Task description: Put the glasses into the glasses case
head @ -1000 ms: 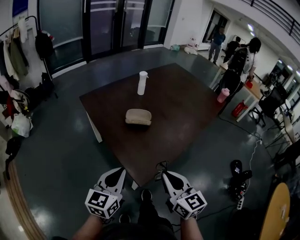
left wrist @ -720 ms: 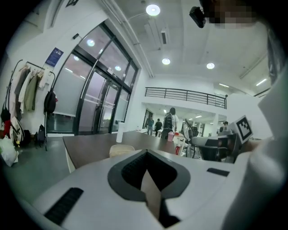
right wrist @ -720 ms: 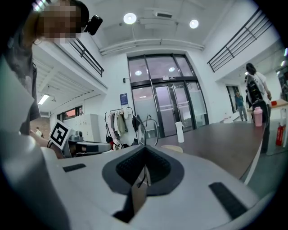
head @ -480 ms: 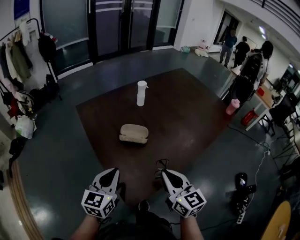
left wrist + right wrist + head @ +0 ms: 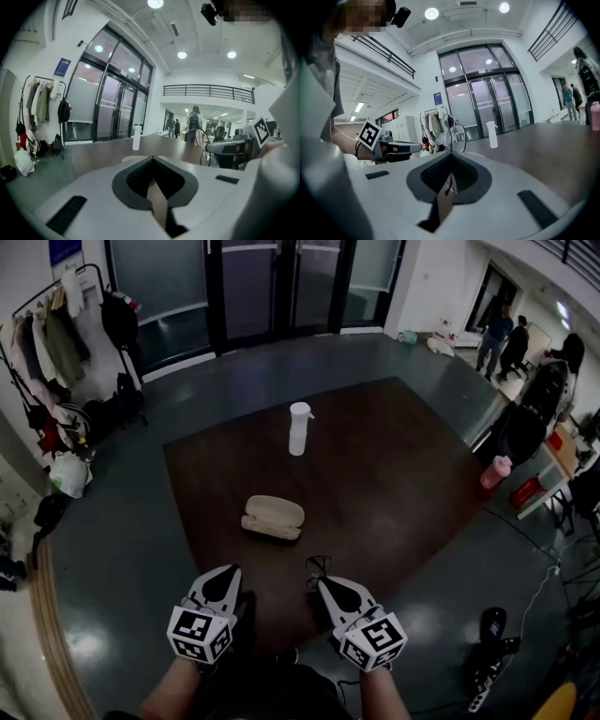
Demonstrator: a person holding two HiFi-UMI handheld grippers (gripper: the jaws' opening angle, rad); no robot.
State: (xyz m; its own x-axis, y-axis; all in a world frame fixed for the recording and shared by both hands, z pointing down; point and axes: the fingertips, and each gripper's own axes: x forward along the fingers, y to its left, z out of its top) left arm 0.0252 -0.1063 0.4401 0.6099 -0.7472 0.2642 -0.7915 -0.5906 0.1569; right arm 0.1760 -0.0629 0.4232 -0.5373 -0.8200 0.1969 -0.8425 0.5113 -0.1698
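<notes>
White jaws of the right gripper point(image 5: 325, 583) are pressed together on a thin part of the glasses point(image 5: 319, 567). The frame sticks up and forward from the tips, and the right gripper view shows one lens standing just past them. The left gripper point(image 5: 227, 575) is level with it and a little apart. Its jaws are closed with nothing between them. Both grippers are over the near part of the brown table point(image 5: 403, 474), pointing across it.

Ahead of them, closer to the left gripper, the beige case point(image 5: 273, 517) rests on the table and seems to lie open, well apart from the glasses. Farther back a white bottle point(image 5: 299, 427) stands upright. Beyond the table's right edge there is a pink bottle point(image 5: 496, 472). A coat rack point(image 5: 66, 343) stands at the left wall, glass doors point(image 5: 281, 287) are at the back, and people point(image 5: 504, 334) stand at the far right.
</notes>
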